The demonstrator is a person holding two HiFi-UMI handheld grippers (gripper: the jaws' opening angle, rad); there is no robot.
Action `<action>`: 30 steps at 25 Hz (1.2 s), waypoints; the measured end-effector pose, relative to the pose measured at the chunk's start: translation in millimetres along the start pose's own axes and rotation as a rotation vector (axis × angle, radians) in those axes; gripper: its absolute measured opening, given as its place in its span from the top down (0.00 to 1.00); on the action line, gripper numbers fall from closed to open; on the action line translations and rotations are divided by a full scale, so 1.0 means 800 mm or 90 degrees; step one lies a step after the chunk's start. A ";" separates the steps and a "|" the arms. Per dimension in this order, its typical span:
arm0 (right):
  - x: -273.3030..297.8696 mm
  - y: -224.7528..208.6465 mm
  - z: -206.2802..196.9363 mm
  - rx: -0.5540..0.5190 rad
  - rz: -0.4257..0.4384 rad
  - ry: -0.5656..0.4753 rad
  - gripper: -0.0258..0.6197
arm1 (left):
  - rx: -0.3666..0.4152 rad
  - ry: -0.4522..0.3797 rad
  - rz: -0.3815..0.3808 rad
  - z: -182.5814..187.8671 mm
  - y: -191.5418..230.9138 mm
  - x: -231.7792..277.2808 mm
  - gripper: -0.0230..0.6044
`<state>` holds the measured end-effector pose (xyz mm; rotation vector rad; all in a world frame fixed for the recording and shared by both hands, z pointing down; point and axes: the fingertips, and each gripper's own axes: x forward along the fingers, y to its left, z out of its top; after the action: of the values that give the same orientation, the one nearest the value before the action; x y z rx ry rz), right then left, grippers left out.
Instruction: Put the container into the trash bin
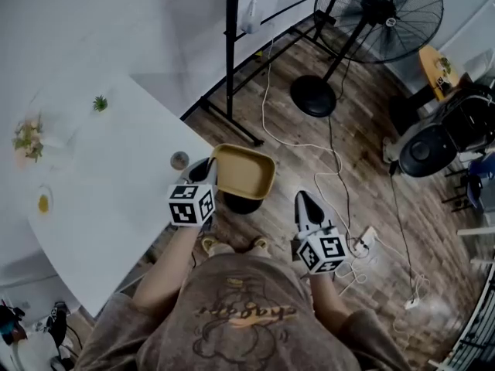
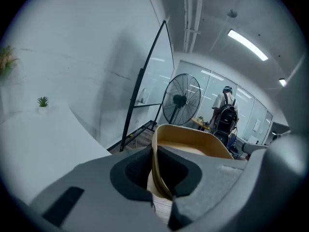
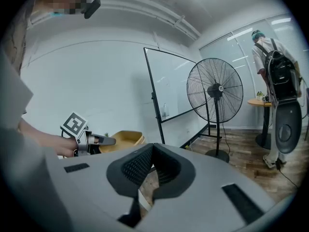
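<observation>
The container (image 1: 246,170) is a tan, shallow, rounded-rectangle tray. My left gripper (image 1: 207,175) is shut on the rim of its left side and holds it in the air past the corner of the white table (image 1: 116,184). In the left gripper view the rim stands edge-on between the pads, and the container (image 2: 193,140) stretches away from my left gripper (image 2: 155,151). A dark rounded thing (image 1: 242,204) shows under the container, mostly hidden; I cannot tell if it is the bin. My right gripper (image 1: 303,205) hangs shut and empty to the right, above the wooden floor. The right gripper view shows the container (image 3: 123,139) at left.
A big standing fan (image 1: 379,12) and a black whiteboard stand (image 1: 230,60) rise ahead. White cables (image 1: 334,178) and a power strip (image 1: 363,243) lie on the floor at right. A small plant (image 1: 100,103) sits on the table. A person with a backpack (image 3: 276,76) stands at far right.
</observation>
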<state>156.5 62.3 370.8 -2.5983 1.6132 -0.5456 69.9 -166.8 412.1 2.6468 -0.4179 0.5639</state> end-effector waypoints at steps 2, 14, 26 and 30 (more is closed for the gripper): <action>-0.004 -0.012 -0.002 0.000 0.005 0.003 0.97 | -0.003 -0.001 0.005 -0.003 -0.008 0.003 0.93; 0.007 -0.069 -0.022 0.004 0.085 0.035 0.97 | -0.030 -0.015 0.075 -0.034 -0.038 0.018 0.93; 0.059 -0.089 -0.051 -0.001 0.083 0.058 0.97 | -0.052 0.003 0.092 -0.071 -0.015 0.041 0.93; 0.068 -0.094 -0.065 0.007 0.082 0.067 0.97 | -0.058 0.024 0.085 -0.089 -0.009 0.058 0.93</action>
<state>226.8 57.8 450.7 -2.4749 1.7870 -0.6910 89.6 -138.4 490.1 2.5301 -0.5987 0.6202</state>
